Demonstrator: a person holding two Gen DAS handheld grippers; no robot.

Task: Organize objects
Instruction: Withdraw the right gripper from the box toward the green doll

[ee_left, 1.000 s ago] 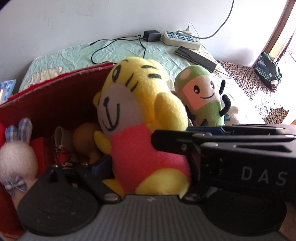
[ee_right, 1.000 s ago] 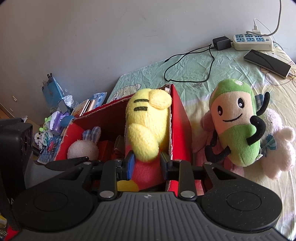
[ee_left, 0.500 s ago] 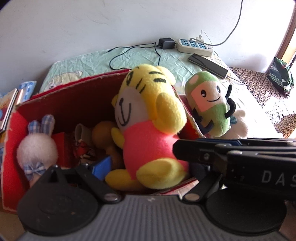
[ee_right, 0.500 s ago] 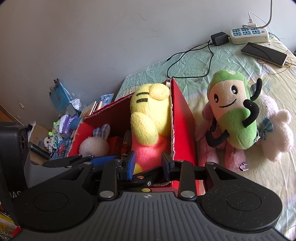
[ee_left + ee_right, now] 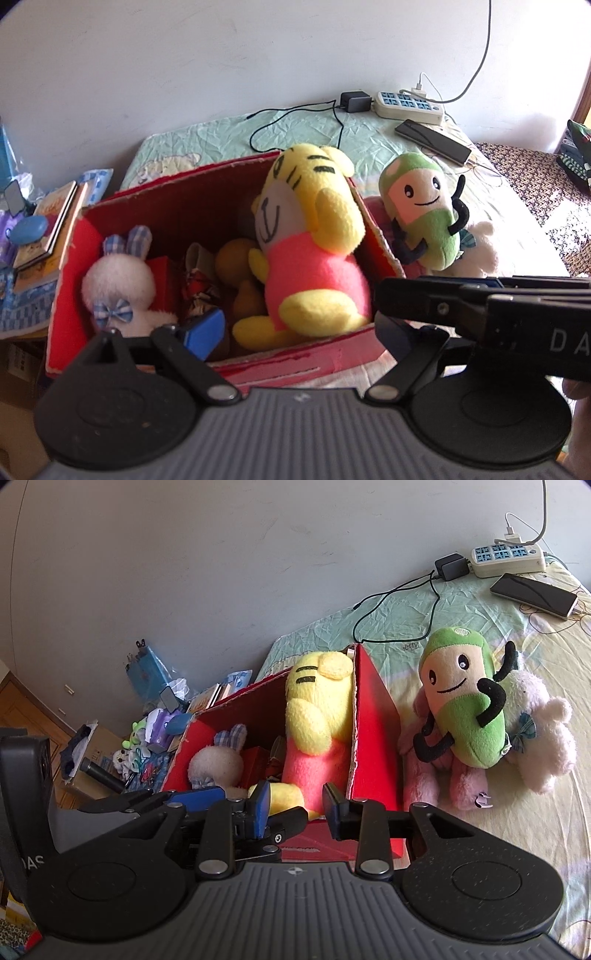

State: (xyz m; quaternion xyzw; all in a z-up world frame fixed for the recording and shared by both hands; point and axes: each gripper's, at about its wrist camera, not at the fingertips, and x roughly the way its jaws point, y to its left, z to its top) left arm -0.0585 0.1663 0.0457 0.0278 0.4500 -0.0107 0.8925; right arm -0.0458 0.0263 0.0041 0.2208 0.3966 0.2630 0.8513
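**Tiger plush released into the box**

The yellow tiger plush in a pink shirt (image 5: pixel 310 258) now sits free in the red cardboard box (image 5: pixel 295 354), at the box's 3 o'clock side. The right tongs (image 5: pixel 295 805), spread and empty, have pulled back. The left tongs (image 5: pixel 295 325) are also spread. The green bean-shaped plush (image 5: pixel 465 709) waits on the bed, probably next.

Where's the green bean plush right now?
The green bean plush lies on the bed outside the red box, just right of its wall, resting on a pink plush and a white plush.
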